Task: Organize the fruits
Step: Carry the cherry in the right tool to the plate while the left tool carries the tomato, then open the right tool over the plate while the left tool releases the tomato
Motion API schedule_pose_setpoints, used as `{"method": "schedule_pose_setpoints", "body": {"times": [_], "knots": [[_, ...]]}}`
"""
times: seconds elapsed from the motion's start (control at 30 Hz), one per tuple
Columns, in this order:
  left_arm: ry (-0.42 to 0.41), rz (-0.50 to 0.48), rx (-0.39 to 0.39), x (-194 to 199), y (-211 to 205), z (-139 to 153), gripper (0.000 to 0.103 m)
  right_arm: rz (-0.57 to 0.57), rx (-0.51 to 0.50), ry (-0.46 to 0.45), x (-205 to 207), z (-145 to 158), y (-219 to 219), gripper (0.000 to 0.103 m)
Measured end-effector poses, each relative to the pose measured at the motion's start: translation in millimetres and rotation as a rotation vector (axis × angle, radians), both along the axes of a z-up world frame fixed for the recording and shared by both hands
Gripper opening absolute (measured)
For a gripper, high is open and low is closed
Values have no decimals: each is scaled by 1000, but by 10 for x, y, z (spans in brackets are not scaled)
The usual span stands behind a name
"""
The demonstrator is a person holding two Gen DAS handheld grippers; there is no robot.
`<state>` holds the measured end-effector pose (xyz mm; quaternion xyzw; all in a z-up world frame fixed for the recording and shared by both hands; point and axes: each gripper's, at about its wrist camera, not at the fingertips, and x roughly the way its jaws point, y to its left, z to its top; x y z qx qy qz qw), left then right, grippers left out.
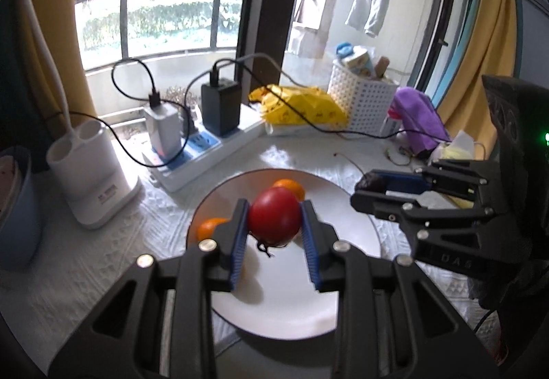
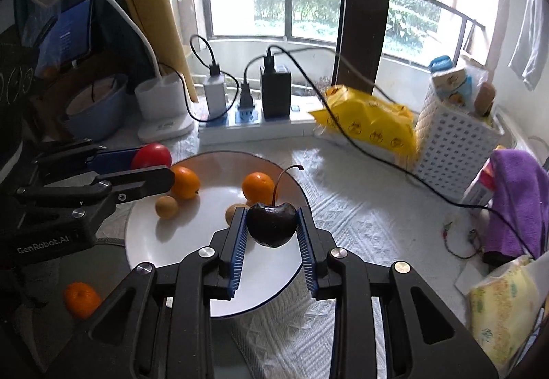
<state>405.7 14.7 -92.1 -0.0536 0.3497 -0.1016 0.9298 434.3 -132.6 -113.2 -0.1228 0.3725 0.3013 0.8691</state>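
My left gripper [image 1: 274, 219] is shut on a red tomato [image 1: 274, 217] and holds it above the white plate [image 1: 343, 207]. My right gripper [image 2: 272, 224] is shut on a dark cherry [image 2: 272, 224] with a long stem, above the plate's [image 2: 206, 241] right part. On the plate lie two oranges [image 2: 185, 182] [image 2: 258, 186] and two small brown fruits [image 2: 166, 206] [image 2: 234, 211]. A third orange [image 2: 81, 299] lies off the plate at the lower left. The right gripper also shows in the left wrist view [image 1: 363, 190], and the left gripper with the tomato [image 2: 151, 155] shows in the right wrist view.
A white power strip [image 2: 247, 128] with chargers and black cables runs along the back. A yellow bag [image 2: 370, 121], a white perforated basket [image 2: 456, 145], a purple cloth [image 2: 514, 200] and a tissue pack [image 2: 504, 307] stand at the right. A white lamp base [image 1: 92, 180] and blue bowl [image 2: 92, 111] stand left.
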Motion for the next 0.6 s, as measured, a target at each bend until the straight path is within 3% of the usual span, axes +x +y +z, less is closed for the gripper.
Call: {"method": "schedule_pose_setpoints", "body": {"times": [0.6], "knots": [[122, -37, -22, 319, -22, -272, 31, -9, -39, 61, 198, -420, 105, 31]]}}
